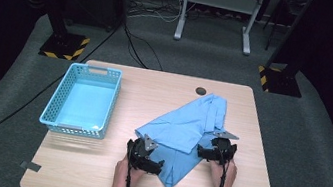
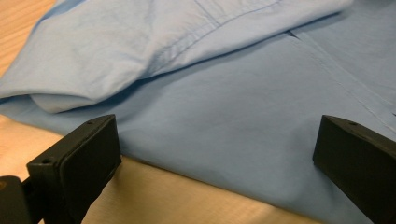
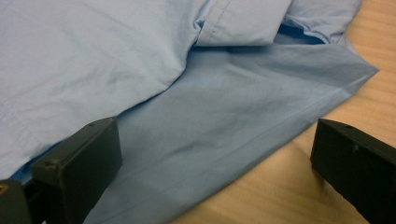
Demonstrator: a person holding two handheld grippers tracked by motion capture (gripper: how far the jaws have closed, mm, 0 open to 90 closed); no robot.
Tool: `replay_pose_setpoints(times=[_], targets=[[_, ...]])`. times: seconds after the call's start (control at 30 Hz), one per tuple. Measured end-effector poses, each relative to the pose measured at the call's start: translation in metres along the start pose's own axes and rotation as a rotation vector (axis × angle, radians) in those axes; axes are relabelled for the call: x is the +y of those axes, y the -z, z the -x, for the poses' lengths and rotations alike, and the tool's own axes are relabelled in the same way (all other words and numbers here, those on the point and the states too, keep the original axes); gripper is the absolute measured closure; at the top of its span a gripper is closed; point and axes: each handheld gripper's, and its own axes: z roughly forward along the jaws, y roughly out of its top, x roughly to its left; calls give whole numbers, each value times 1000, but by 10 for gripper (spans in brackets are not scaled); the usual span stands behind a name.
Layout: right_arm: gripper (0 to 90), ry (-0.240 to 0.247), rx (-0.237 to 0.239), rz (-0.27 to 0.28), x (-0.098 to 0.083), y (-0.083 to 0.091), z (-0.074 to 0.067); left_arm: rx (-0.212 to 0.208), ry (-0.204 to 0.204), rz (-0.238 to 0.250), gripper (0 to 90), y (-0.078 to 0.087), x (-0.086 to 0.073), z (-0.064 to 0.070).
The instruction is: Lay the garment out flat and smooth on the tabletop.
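A light blue shirt [image 1: 184, 127] lies folded and slanted across the middle of the wooden table [image 1: 90, 177]. My left gripper [image 1: 155, 165] sits at the shirt's near left edge, open, its jaws wide apart above the hem of the shirt [image 2: 224, 140]. My right gripper [image 1: 203, 152] is at the shirt's right side, also open, with the shirt's lower layer and edge [image 3: 224, 135] between its jaws. A folded sleeve [image 2: 140, 51] lies over the shirt body in the left gripper view. Nothing is gripped.
A light blue plastic basket [image 1: 83, 100] stands empty on the table's left half. A round cable hole [image 1: 201, 91] sits near the far edge. Tape marks [image 1: 30, 166] stick at the near corners. Cables and stand feet lie on the floor beyond.
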Motion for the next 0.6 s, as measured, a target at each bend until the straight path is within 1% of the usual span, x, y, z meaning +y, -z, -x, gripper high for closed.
replay_pose_setpoints(times=[0.1, 0.27, 0.33, 0.43, 0.5, 0.57, 0.6], targets=[[13, 3, 3, 1, -5, 5, -1, 0, -15, 1, 7, 3, -2, 6], [13, 10, 9, 1, -13, 13, 1, -1, -23, 6, 7, 5, -4, 14], [13, 10, 10, 2, -16, 15, 1, 1, -36, 10, 7, 6, -5, 18], [13, 12, 11, 2, -18, 18, 1, -18, -45, 9, 7, 6, -6, 26], [13, 13, 12, 3, -21, 20, 1, -25, -57, 9, 7, 7, -6, 31], [14, 14, 11, 4, -24, 23, 2, -32, -60, 9, 7, 7, -6, 36], [14, 17, 12, 6, -28, 27, 2, -34, -75, 13, 7, 8, -7, 41]])
